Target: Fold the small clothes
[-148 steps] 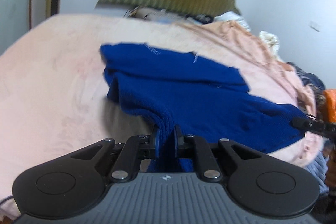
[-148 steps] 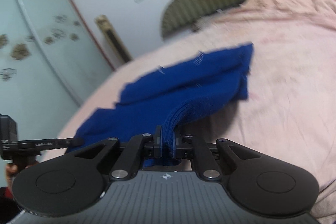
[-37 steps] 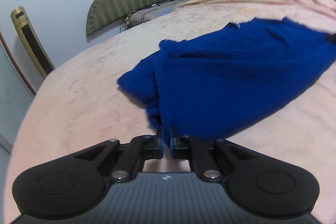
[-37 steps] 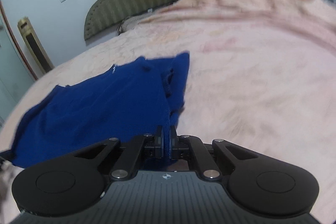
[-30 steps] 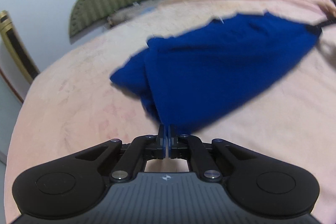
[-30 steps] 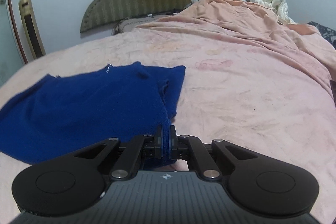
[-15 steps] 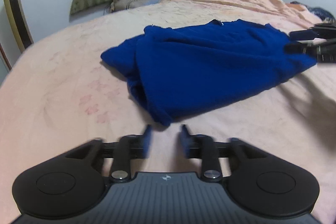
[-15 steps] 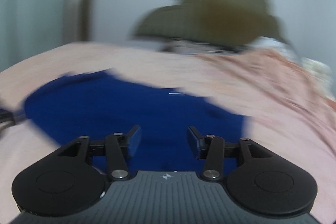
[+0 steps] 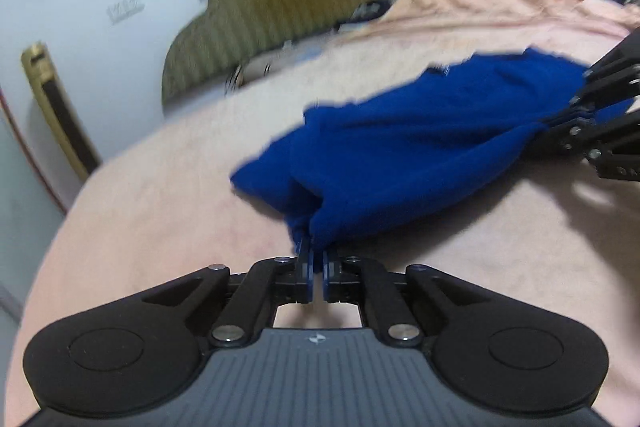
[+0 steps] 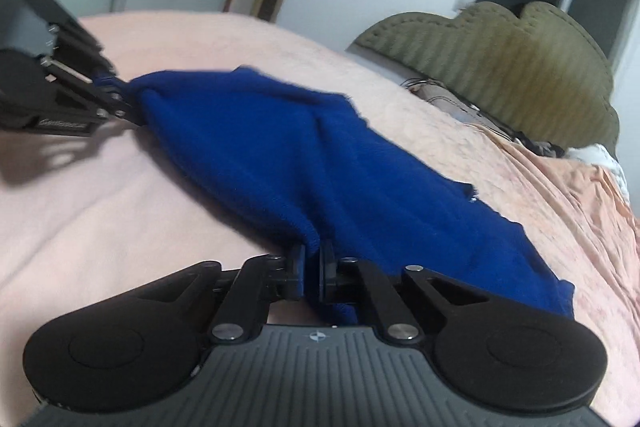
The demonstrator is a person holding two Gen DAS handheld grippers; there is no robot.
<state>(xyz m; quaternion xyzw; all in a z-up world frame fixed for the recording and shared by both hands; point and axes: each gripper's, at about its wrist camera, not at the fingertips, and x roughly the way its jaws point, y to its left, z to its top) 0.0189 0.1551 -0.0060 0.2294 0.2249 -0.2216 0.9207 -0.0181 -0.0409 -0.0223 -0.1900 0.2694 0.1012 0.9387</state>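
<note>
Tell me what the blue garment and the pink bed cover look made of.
Blue garment: seems a soft, matte knit or fleece; fuzzy nap, thick rolled edge, bunching at both grippers. Pink bed cover: likely plush, short-pile fabric; dull, faintly mottled surface. Blur leaves both uncertain.

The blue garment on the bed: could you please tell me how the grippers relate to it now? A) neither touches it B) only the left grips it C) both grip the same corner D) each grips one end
D: the left gripper and the right gripper each pinch an opposite end of the blue garment.
</note>
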